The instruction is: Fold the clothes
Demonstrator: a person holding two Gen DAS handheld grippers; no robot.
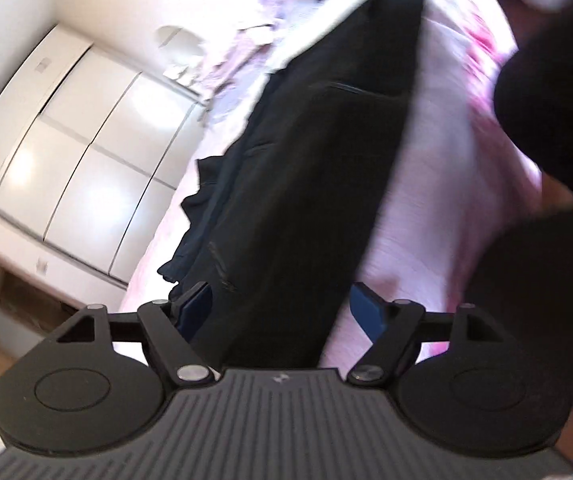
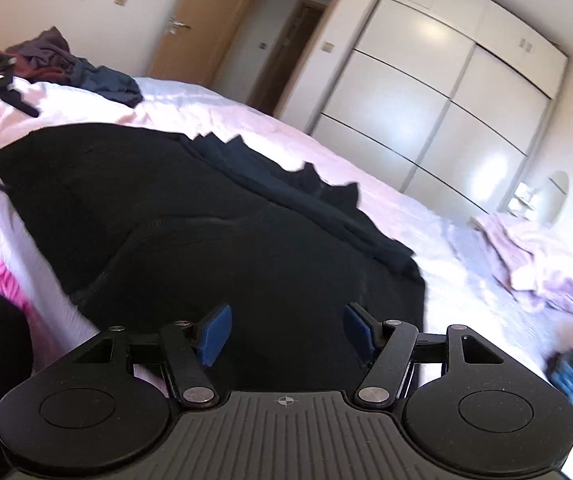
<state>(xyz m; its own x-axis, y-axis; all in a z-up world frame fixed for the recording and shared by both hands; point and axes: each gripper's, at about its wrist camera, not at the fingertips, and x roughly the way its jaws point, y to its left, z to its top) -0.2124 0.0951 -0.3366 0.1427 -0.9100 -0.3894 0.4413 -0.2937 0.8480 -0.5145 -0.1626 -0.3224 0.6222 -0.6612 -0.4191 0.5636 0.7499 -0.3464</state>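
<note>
A black garment (image 1: 318, 152) lies spread on a pink bed sheet (image 1: 438, 184), with a crumpled dark navy piece (image 1: 198, 216) along its left edge. My left gripper (image 1: 282, 308) hovers over the garment's near end, open, its blue pads (image 1: 366, 308) wide apart with nothing between them. In the right wrist view the same black garment (image 2: 190, 232) covers the bed's middle, and the navy piece (image 2: 286, 188) lies on its far side. My right gripper (image 2: 284, 330) is open above the garment's near edge, holding nothing.
White sliding wardrobe doors (image 2: 438, 108) fill the far wall beside a wooden door (image 2: 206, 20). A heap of dark clothes (image 2: 70, 64) sits at the bed's far corner. Pale lilac cloth (image 2: 534, 256) lies on the right. A dark sleeve (image 1: 554, 112) crosses the left view's right side.
</note>
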